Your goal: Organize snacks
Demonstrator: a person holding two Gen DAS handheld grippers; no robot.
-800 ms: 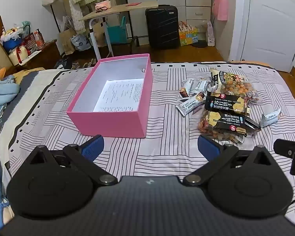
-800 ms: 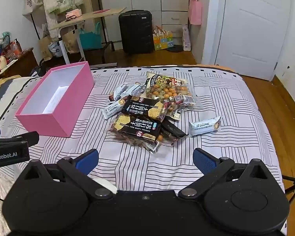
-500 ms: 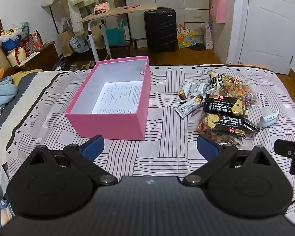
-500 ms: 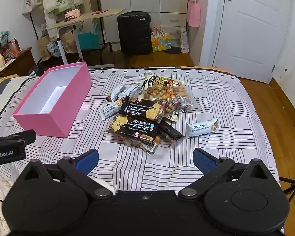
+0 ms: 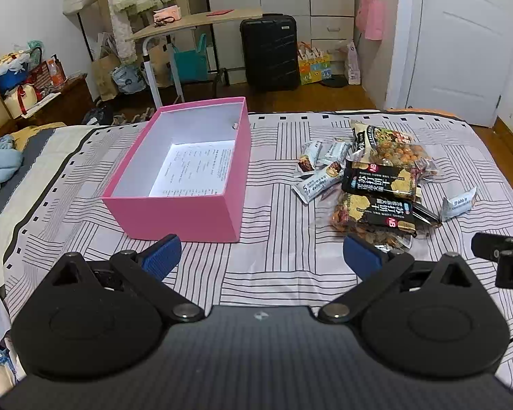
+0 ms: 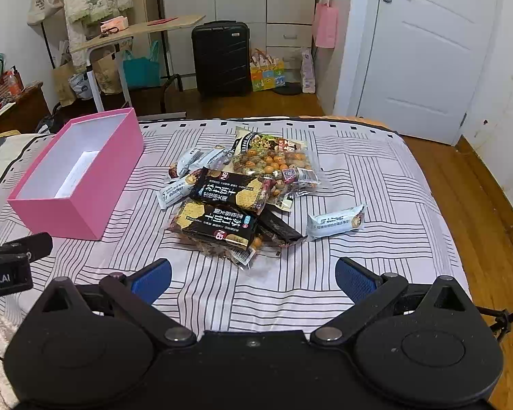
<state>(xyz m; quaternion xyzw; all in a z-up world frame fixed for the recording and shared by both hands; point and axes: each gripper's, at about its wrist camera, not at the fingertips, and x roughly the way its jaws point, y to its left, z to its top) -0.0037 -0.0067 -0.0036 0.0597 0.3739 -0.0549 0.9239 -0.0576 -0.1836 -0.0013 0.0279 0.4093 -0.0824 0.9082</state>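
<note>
1. My right hand-held gripper (image 6: 253, 278) hovers with jaws wide and empty; the left hand-held gripper (image 5: 260, 254) likewise.
2. The snack pile (image 6: 242, 198) lies on the bed (image 6: 376, 177), right of the pink box (image 6: 85, 184).
3. I judge the crinkly packets light, slippery and crushable, so I'd pinch a sealed edge.
4. The black cracker packs (image 6: 222, 222) top the pile; one white bar (image 6: 335, 221) lies apart.

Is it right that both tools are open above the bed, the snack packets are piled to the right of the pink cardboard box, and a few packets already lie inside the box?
Not quite. The pink cardboard box holds no snack packets: the left wrist view shows only a printed sheet of paper on its floor. The rest stands: the left tool and right tool are open, and the pile of snack packets lies right of the box.
</note>
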